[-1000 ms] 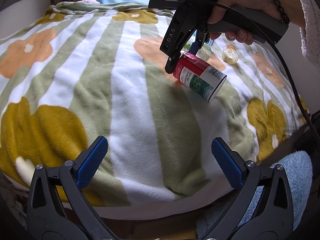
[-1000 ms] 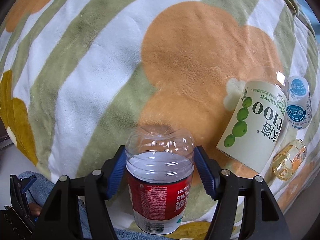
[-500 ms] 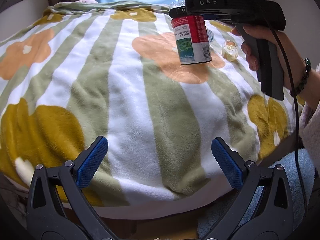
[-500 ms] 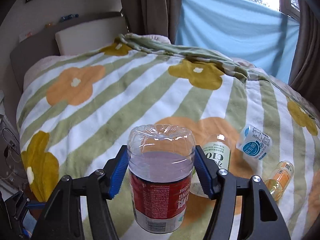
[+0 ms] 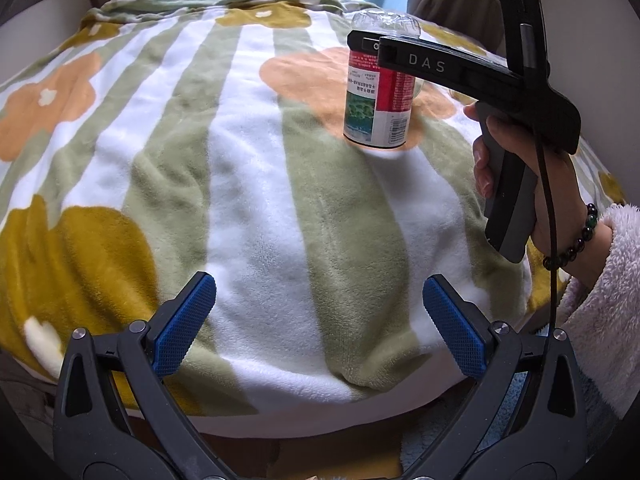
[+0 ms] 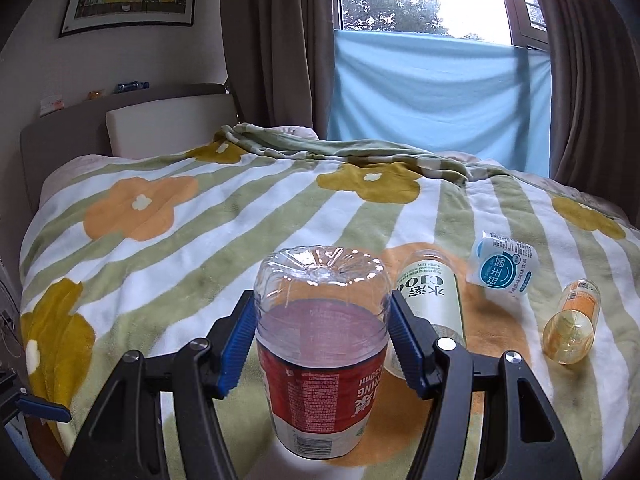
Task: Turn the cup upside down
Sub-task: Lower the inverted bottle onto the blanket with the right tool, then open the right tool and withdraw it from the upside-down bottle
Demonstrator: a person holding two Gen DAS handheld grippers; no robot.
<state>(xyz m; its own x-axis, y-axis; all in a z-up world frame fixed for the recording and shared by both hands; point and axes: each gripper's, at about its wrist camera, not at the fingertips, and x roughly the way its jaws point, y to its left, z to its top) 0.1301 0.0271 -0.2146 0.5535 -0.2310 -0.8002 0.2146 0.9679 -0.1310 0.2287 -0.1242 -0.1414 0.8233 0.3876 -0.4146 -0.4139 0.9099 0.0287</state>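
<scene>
The cup [image 6: 320, 352] is a cut clear plastic bottle with a red label. It stands upside down, closed clear base on top and open end down on the flowered blanket [image 6: 168, 248]. My right gripper [image 6: 322, 334] is shut on the cup just above the label, its blue pads [image 6: 240, 344] pressing both sides. In the left wrist view the cup [image 5: 376, 100] stands far across the blanket with the right gripper [image 5: 376, 46] around its top. My left gripper [image 5: 318, 326] is open and empty, low at the blanket's near edge.
A green-label bottle cup [image 6: 432, 304] lies on its side just behind the held cup. A small white and blue bottle [image 6: 504, 264] and a small amber bottle [image 6: 572, 320] lie to the right. Headboard [image 6: 64, 136] and curtains [image 6: 276, 40] stand beyond the bed.
The right gripper turned the cup from tilted to upright with its base on top, then lowered it onto the blanket. The left gripper has not moved.
</scene>
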